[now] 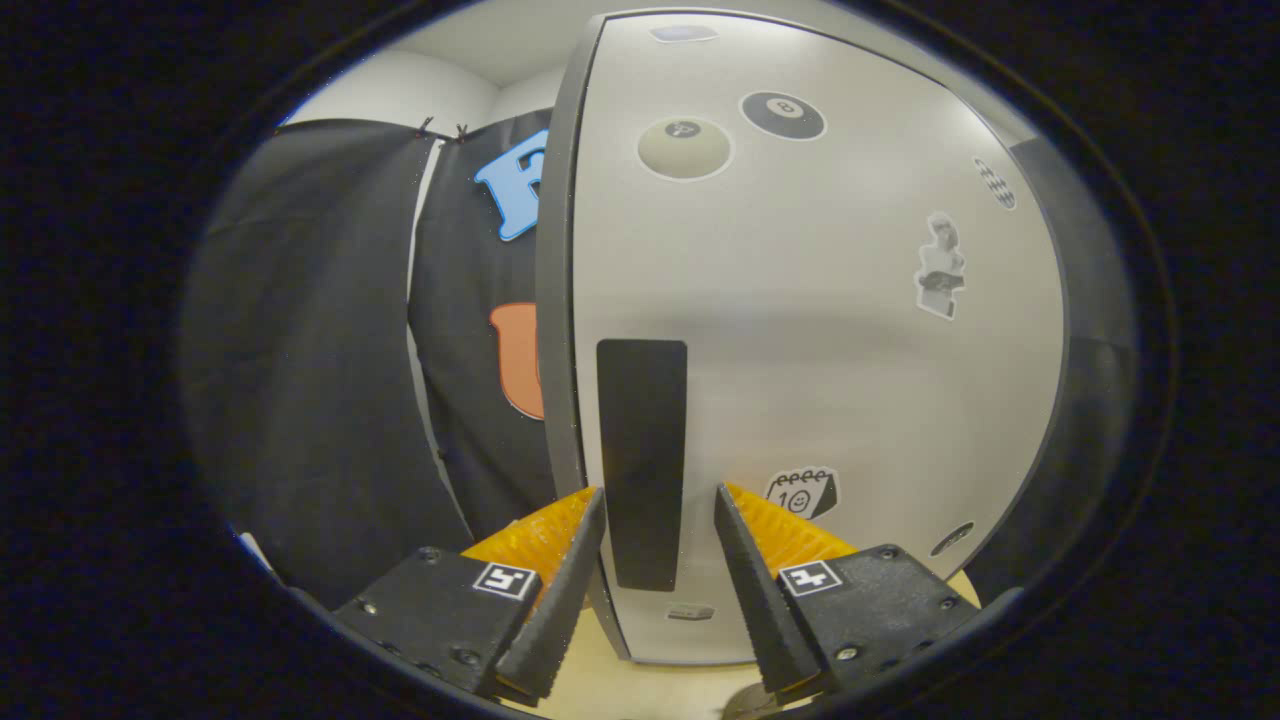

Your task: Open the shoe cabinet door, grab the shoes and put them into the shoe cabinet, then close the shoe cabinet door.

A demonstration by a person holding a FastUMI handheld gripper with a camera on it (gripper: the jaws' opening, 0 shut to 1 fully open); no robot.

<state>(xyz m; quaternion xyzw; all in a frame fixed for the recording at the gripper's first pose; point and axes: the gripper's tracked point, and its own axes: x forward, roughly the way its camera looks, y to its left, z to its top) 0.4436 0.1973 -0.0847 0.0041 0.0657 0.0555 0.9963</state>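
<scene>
The claw (655,495) is spread wide and grips nothing. Its two fingers (560,590) are black wedges with fine ribbed inner faces, each backed by ridged orange plastic and fixed to a matte black block with screws and one small square black-and-white marker. Their tips stand either side of the handle (642,462), a tall, flat black strip with rounded corners, and whether they touch the door cannot be told.

The handle sits near the left edge of the cabinet door (800,330), which is closed and stands just ahead of the fingers. The door is smooth, pale grey and slightly glossy, with a soft band of shadow across its middle. A darker grey rim (556,300) runs down its left edge, and on the far right a dark grey side panel (1085,400) follows the door's curve.

Stickers dot the door: two round billiard balls near the top, one cream (685,149) and one black (783,116); a small white bust figure (940,266) on the right; a calendar with a smiling face (802,492) just beyond the right finger; and several small ones at the edges too blurred to make out.

Left of the cabinet there is open room, backed by black cloth (310,380) hanging in soft folds, with white wall (400,90) above it. Below the fingers lies a pale tan floor (640,680), which the door's bottom edge meets.
</scene>
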